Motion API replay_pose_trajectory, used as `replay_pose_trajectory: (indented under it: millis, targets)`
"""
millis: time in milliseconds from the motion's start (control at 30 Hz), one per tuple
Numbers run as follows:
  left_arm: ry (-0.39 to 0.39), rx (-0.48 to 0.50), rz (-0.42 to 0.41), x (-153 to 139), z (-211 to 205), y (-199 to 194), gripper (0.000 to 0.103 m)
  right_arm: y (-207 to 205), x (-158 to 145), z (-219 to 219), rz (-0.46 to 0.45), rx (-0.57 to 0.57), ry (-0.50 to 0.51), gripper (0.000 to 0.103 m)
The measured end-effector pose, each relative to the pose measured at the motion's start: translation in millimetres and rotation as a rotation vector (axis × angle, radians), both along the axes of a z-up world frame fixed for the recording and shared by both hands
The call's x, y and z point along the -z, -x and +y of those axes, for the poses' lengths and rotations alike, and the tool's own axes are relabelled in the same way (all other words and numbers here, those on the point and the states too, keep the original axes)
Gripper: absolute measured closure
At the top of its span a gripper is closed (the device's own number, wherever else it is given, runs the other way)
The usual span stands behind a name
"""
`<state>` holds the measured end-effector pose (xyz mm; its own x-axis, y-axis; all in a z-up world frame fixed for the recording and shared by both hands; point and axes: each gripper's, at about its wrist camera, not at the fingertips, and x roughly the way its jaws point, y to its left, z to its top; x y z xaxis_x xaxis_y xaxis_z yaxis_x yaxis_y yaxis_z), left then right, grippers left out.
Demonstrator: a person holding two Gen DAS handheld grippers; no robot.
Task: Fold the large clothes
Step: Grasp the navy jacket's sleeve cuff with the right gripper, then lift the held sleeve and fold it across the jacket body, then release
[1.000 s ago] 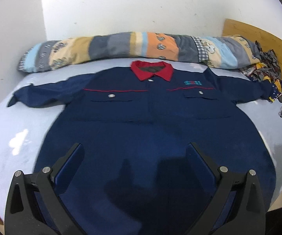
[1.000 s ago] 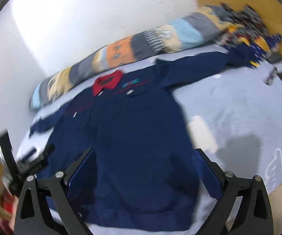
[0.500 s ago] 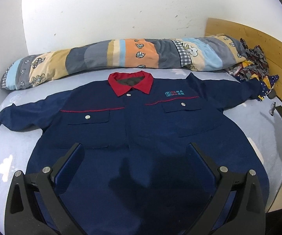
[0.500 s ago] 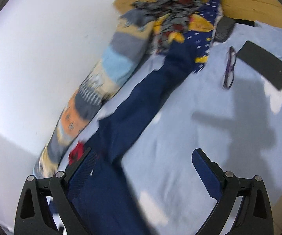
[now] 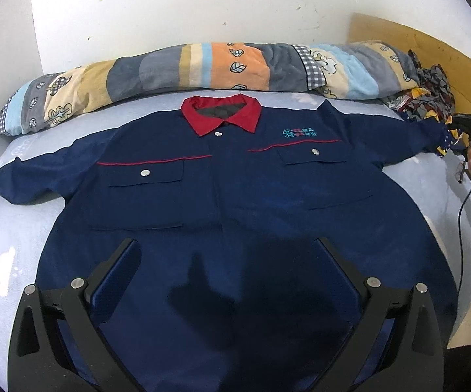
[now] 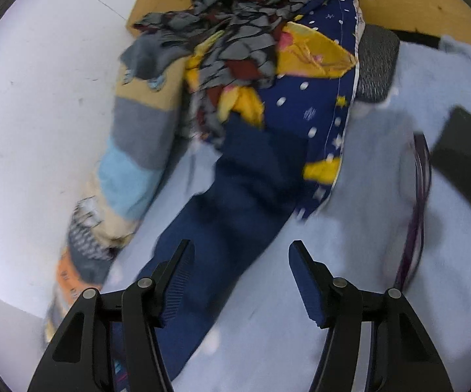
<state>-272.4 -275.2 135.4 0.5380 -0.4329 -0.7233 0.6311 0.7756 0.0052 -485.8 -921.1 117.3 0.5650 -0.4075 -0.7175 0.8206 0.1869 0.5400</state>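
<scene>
Jacket (image 5: pixel 235 202), navy with a red collar (image 5: pixel 221 113), lies front-up and spread flat on the pale blue bed (image 5: pixel 13 228). In the left wrist view its collar points to 12 o'clock, toward the striped bolster (image 5: pixel 203 65), and its hem points to 6; its sleeves reach out to 9 and 3, so sleeve to sleeve is its longest line. The hem is cut off behind the left gripper (image 5: pixel 227 261), whose jaws stand wide with only flat cloth below them and nothing pinched. The far sleeve end (image 6: pixel 251 170) runs under a dotted navy and yellow cloth (image 6: pixel 317 98), so its cuff is hidden. The right gripper (image 6: pixel 240 271) hovers over that sleeve, jaws closing, cloth lying between the pads but not pressed. Motion blur smears this view; a dark slab (image 6: pixel 467 156) at 3 o'clock is cut off.
</scene>
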Motion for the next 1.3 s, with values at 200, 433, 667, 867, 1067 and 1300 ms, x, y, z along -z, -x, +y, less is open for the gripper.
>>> replay_pose_trajectory:
  millis: [200,433,667,867,1067,1300]
  targets:
    - [-0.006,-0.006,0.002,4,3,-5,0.0,-13,21,-49,0.104,0.001,0.042,0.041]
    - [-0.028,-0.016,0.068,19,-1,-11,0.0,-35,47,-66,0.163,-0.023,0.03,0.09]
    - [-0.02,0.004,0.053,15,-1,-3,0.0,-6,11,-36,0.06,0.012,0.107,0.095]
    - [0.002,0.008,0.028,4,6,1,0.0,7,-74,-8,-0.014,-0.014,0.195,0.096]
    - [0.029,-0.017,0.027,-3,23,-5,0.0,-20,-165,34,-0.061,-0.083,0.294,0.096]
    - [0.077,-0.056,0.033,-14,51,-14,0.0,-81,-248,113,-0.1,-0.224,0.395,0.096]
